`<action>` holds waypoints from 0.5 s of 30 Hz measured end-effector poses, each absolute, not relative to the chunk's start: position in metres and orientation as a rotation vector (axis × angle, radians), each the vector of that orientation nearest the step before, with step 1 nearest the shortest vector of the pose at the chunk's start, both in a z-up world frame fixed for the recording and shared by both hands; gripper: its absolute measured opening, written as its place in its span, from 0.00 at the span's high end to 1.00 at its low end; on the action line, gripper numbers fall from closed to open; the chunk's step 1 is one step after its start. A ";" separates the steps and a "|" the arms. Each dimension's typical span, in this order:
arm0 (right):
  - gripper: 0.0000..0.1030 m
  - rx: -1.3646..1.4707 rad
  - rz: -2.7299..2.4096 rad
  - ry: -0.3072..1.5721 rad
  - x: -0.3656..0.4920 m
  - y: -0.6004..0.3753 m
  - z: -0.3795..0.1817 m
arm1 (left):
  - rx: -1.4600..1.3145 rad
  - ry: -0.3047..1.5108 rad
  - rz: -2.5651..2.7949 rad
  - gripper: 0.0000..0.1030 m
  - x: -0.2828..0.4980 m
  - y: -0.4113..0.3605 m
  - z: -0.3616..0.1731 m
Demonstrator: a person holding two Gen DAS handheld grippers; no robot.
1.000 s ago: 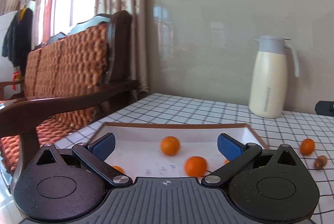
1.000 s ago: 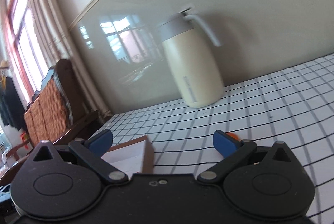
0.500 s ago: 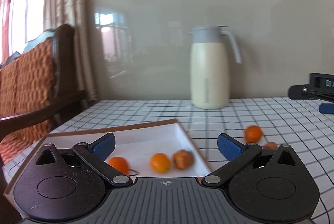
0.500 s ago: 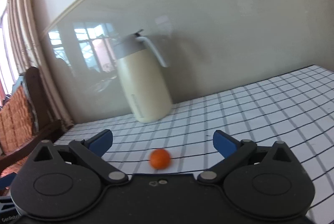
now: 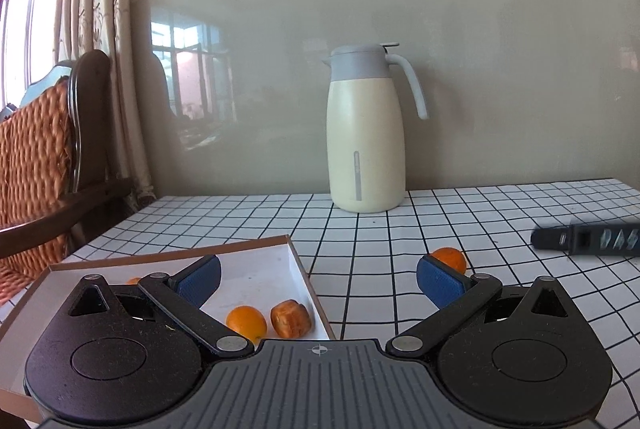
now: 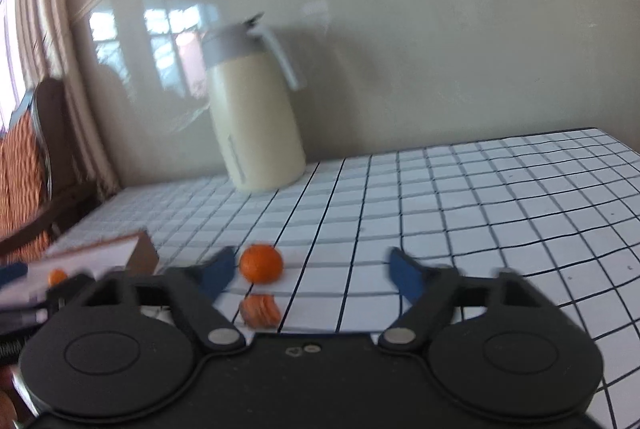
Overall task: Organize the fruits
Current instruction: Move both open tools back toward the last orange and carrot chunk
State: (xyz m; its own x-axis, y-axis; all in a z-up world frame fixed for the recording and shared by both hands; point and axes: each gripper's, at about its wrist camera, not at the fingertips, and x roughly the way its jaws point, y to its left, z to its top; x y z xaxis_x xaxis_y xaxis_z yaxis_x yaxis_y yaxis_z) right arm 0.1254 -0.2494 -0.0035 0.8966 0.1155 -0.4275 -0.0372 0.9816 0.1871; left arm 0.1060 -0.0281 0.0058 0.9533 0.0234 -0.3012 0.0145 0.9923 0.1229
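Note:
My left gripper (image 5: 320, 279) stands open over the near right corner of a white tray (image 5: 256, 271) with a brown rim. In the tray lie an orange (image 5: 246, 323) and a wrinkled brown fruit (image 5: 291, 318); a further orange (image 5: 134, 280) peeks out behind my left finger. A loose orange (image 5: 450, 259) sits on the checked cloth beyond the right pad. My right gripper (image 6: 314, 275) is closing with its pads apart. That same orange (image 6: 261, 263) lies just ahead of its left pad. A second brown fruit (image 6: 260, 310) rests on the cloth between the fingers, untouched.
A cream thermos jug (image 5: 366, 133) stands at the back by the wall. A blurred black bar (image 5: 588, 239) reaches in from the right edge. A wooden chair (image 5: 48, 157) stands beyond the table's left edge. The tray's corner (image 6: 136, 249) is left of the right gripper.
The left view has swung right, from the tray and chair towards the jug. The right gripper's jaws have narrowed, and the orange and brown fruit now lie between its fingers.

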 end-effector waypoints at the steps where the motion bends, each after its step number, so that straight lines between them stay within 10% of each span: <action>1: 0.44 0.168 0.090 0.462 0.127 -0.246 -0.006 | 0.126 0.307 0.008 0.00 0.107 -0.027 0.006; 15: 0.54 0.107 0.136 0.583 0.162 -0.198 -0.031 | 0.096 0.323 0.061 0.00 0.113 0.000 0.006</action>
